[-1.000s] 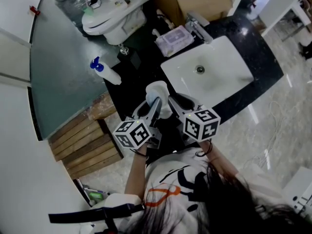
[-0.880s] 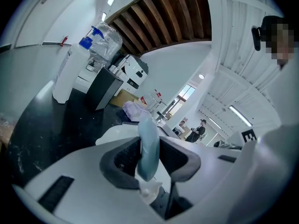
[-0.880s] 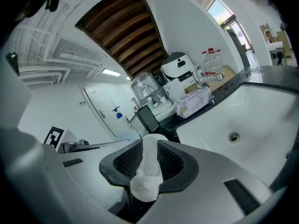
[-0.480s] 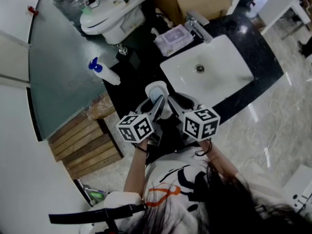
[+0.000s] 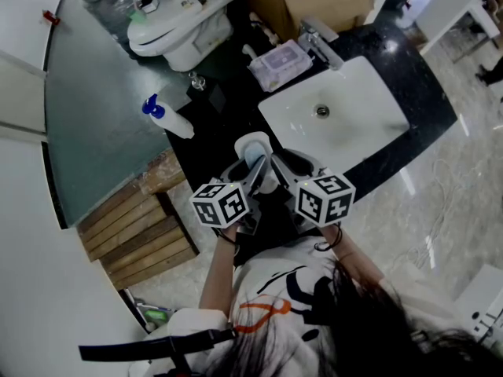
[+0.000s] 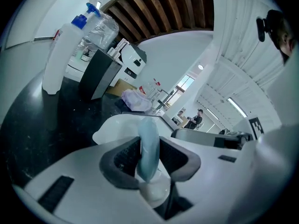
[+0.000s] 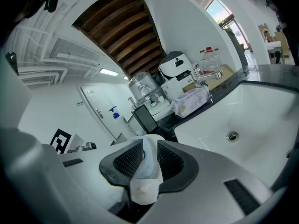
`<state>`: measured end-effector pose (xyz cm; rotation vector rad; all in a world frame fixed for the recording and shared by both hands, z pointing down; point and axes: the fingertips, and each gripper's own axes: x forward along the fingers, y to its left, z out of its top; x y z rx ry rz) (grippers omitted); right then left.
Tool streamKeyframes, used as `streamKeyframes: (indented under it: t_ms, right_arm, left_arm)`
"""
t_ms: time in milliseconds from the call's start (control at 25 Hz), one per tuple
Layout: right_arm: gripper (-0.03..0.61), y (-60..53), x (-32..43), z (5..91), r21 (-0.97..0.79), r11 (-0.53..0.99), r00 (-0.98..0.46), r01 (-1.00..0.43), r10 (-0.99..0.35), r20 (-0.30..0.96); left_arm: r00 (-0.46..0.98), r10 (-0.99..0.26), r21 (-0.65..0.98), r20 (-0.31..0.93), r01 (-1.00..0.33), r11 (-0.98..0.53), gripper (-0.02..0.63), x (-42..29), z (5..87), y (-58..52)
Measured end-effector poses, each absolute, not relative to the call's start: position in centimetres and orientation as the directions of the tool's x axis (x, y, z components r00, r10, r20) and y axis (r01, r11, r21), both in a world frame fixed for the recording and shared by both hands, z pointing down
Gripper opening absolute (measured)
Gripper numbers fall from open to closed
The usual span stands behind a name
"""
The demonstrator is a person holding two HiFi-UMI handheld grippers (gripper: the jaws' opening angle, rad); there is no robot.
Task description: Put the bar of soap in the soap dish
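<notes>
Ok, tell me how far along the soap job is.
Done: the bar of soap is picked up, clamped in the left gripper. In hand: it hovers over the soap dish, whose rim the right gripper grips. Left: set it down and release.

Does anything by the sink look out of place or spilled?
Nothing is spilled. Only the bar of soap stands out: it sits on edge between the jaws of the left gripper over the soap dish, whose rim the right gripper pinches.
</notes>
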<state>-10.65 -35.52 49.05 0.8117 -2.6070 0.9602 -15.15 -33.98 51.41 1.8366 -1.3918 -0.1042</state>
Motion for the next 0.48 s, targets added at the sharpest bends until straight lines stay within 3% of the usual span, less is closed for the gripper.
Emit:
streamKeyframes:
  t_ms: [280, 480]
  right_arm:
    - [0.103, -35.8, -10.8, 49.1, -0.525, 0.617, -0.809, -0.586, -0.424, 0.406]
    - [0.103, -36.1, -10.7, 49.1, -0.524, 0.611, -0.804, -0.594, -0.432, 0.408]
  left_arm:
    - [0.371, -0.802, 0.488, 0.468, -0.865, -0.115, 0.117, -13.9, 51.9, -34.4]
    - [0.369, -0.820, 0.532, 0.437, -0.841, -0.095, 0.117, -14.1, 51.7, -34.5]
